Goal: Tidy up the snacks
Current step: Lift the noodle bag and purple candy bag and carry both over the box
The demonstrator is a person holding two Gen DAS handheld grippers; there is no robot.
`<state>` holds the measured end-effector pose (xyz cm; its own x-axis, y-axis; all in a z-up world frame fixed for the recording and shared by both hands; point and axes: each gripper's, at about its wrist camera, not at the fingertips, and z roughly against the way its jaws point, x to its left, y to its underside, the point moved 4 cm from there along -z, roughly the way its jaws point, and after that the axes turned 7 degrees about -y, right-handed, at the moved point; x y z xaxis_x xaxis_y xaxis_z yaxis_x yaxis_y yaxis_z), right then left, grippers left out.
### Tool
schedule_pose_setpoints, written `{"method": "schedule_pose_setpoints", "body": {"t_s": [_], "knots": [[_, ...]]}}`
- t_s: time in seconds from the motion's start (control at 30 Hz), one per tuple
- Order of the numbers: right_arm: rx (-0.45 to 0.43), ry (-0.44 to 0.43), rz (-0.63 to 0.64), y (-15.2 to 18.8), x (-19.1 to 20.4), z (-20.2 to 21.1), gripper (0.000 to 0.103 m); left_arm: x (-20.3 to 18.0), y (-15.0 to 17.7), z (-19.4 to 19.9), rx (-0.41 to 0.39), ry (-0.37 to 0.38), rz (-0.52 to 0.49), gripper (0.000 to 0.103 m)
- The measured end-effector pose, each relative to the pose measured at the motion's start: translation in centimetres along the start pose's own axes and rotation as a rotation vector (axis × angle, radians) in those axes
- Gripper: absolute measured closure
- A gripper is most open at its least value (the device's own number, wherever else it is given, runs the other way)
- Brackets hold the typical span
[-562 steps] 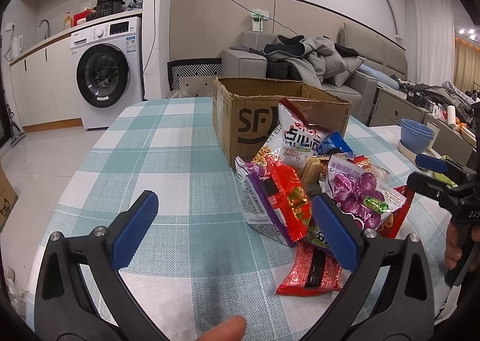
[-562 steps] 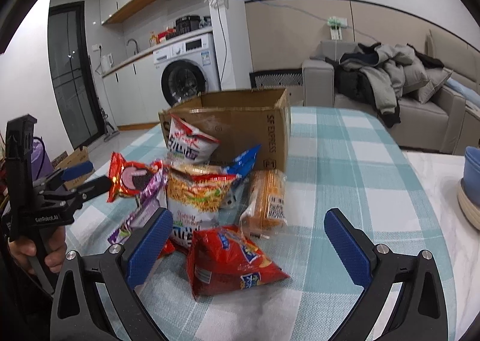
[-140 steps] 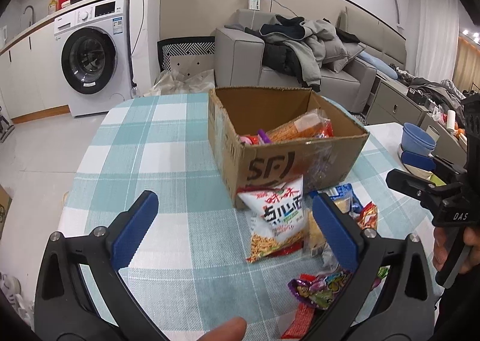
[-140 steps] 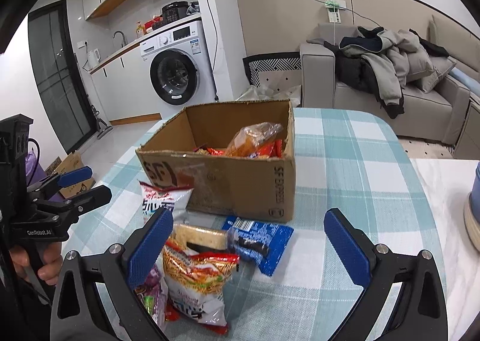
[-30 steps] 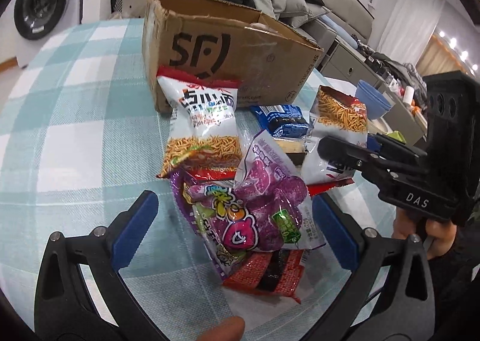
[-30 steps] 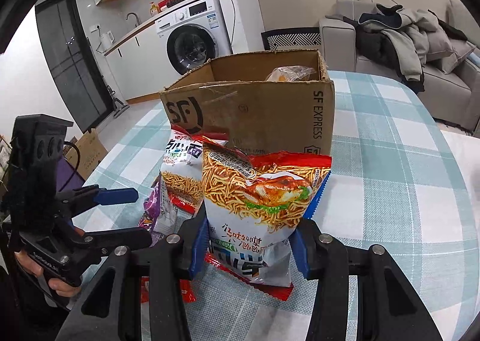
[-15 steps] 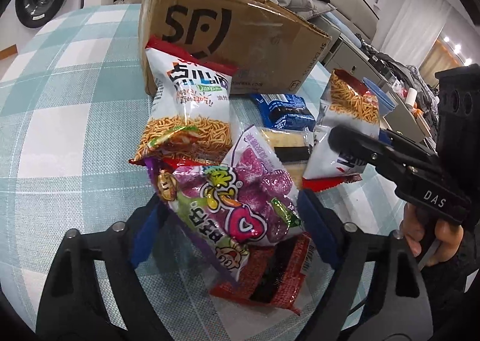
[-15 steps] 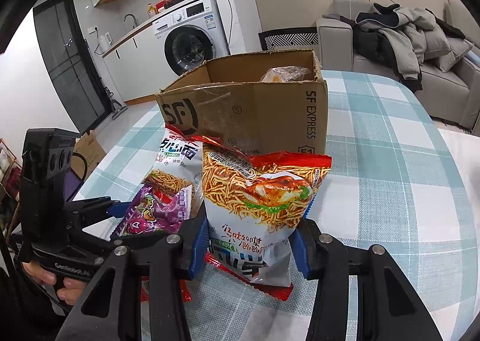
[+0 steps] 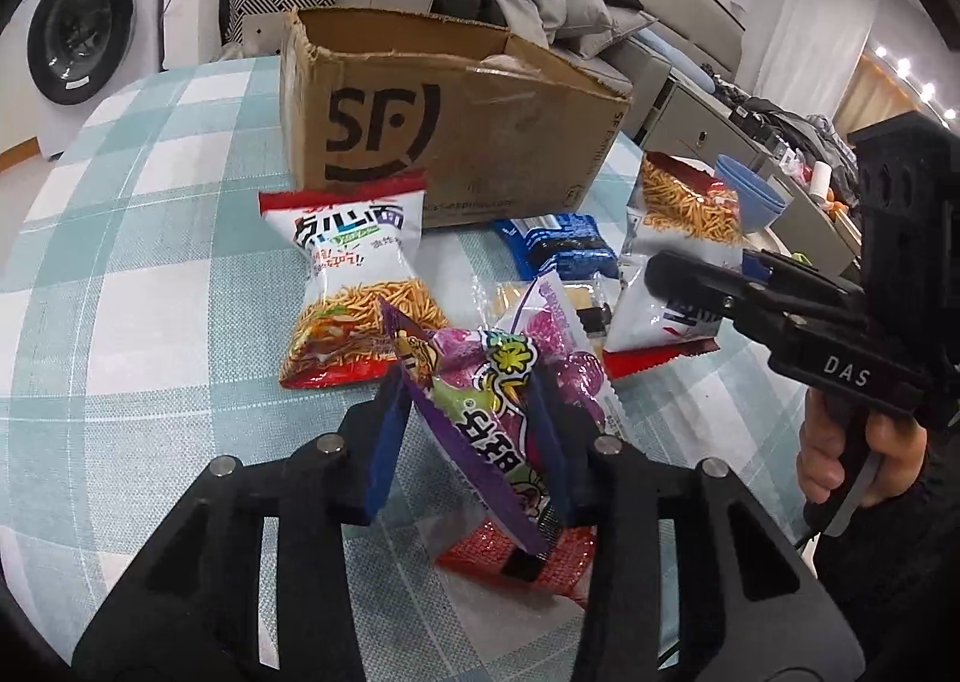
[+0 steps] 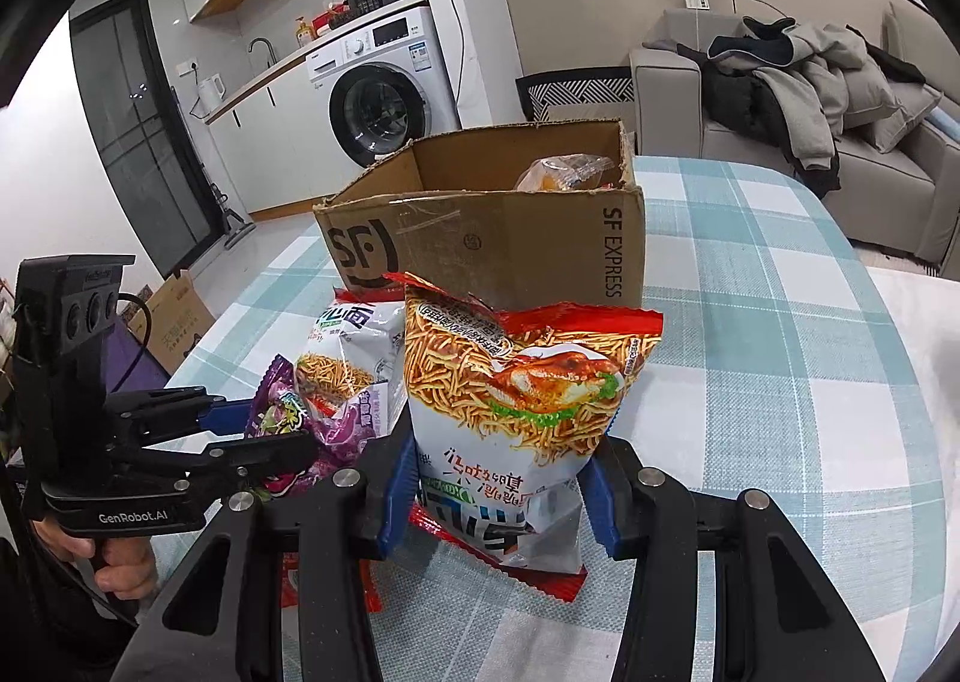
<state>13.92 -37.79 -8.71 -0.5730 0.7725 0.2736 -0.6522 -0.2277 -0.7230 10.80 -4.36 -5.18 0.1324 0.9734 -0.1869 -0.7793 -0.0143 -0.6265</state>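
My left gripper [image 9: 474, 442] is shut on a purple candy bag [image 9: 480, 400] and holds it tilted above the table. My right gripper [image 10: 498, 478] is shut on a red-and-white noodle snack bag [image 10: 522, 382], held upright in front of the open SF cardboard box [image 10: 498, 238]. The box [image 9: 456, 124] has a clear-wrapped snack [image 10: 564, 169] inside. On the table lie a white noodle bag [image 9: 354, 274], a blue packet [image 9: 564, 250] and a red packet [image 9: 528, 556]. The right gripper [image 9: 708, 286] with its bag shows in the left wrist view.
The table has a teal checked cloth [image 10: 780, 322]. A washing machine [image 10: 384, 88] and a sofa with clothes [image 10: 798, 82] stand behind. Blue bowls [image 9: 747, 190] sit at the right.
My left gripper has closed on the purple candy bag and lifted it off the pile. My right gripper still holds the noodle bag, raised slightly nearer the box.
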Motion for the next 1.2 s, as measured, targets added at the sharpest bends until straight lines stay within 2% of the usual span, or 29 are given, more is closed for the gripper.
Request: {"method": "schedule_pose_setpoints", "body": {"t_s": [0.07,0.27,0.5,0.73,1.2], "knots": [[-0.002,0.0,0.001,-0.1,0.0,0.1,0.055,0.2,0.0,0.3,-0.004,-0.017,0.0,0.068],[-0.027,-0.003,0.005,-0.3,0.2,0.8,0.055,0.8,-0.1,1.6,-0.028,-0.003,0.015,0.068],[-0.065,-0.007,0.006,-0.6,0.2,1.8,0.055,1.3,-0.9,4.2,-0.122,0.004,0.031,0.068],[-0.107,-0.013,0.017,-1.3,0.5,2.8,0.055,1.9,-2.0,7.5,-0.218,-0.05,0.029,0.068],[-0.167,0.012,0.052,-5.2,0.9,4.4,0.055,3.4,-6.7,10.9,-0.313,-0.12,0.066,0.068]]}}
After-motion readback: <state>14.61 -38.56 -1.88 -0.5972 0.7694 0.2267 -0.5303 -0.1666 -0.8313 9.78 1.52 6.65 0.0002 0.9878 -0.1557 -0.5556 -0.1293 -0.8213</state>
